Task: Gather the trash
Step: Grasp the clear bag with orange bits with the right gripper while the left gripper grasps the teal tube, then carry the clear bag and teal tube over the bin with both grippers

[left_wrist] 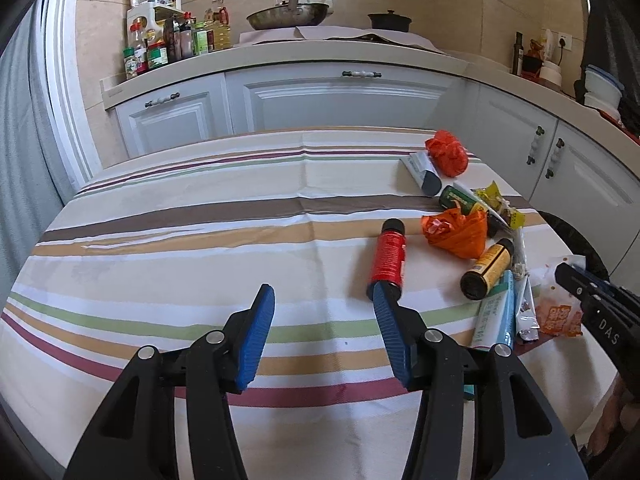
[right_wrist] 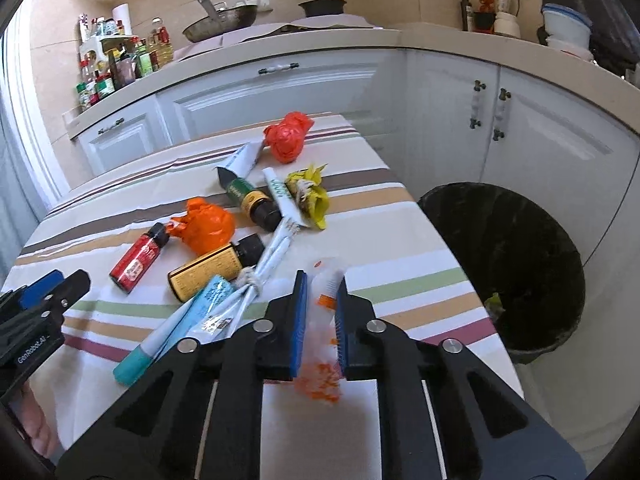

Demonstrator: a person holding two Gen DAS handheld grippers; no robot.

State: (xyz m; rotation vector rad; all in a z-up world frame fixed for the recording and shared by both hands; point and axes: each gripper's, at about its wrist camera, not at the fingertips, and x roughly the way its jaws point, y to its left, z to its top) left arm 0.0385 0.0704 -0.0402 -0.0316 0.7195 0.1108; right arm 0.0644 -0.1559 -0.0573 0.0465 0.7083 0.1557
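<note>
The left gripper [left_wrist: 323, 300] hangs low over the near left part of the striped tabletop [left_wrist: 192, 240], its blue-padded fingers [left_wrist: 256, 336] spread wide with nothing between them; in the right wrist view its black body carries the white lettering "GenRobot.AI". Just past its right fingertip lies a red bottle [left_wrist: 388, 256] on its side, black cap pointing far, its label print too small to read. To the right of that sits an orange crumpled bag [left_wrist: 456, 232], and near it a yellow-labelled dark bottle [left_wrist: 486, 268], also on its side. A teal and white tube [left_wrist: 494, 312] lies nearer, beside a bundle of white wrappers [right_wrist: 260, 276]. Farther back are a green-labelled bottle [right_wrist: 252, 200], a grey-white tube [right_wrist: 240, 164], a red crumpled bag [right_wrist: 288, 136] and yellow wrappers [right_wrist: 312, 196]; none of their writing is legible. The right gripper [right_wrist: 322, 284] is held at the near right edge of the tabletop, angled forward, its fingers [right_wrist: 300, 312] pinching a clear snack wrapper [right_wrist: 324, 320] with orange print, which stands upright between the pads. In the left wrist view its body shows the letters "DAS". On the floor to the right of the tabletop stands a black trash bin [right_wrist: 520, 260], open, with a scrap of green inside.
</note>
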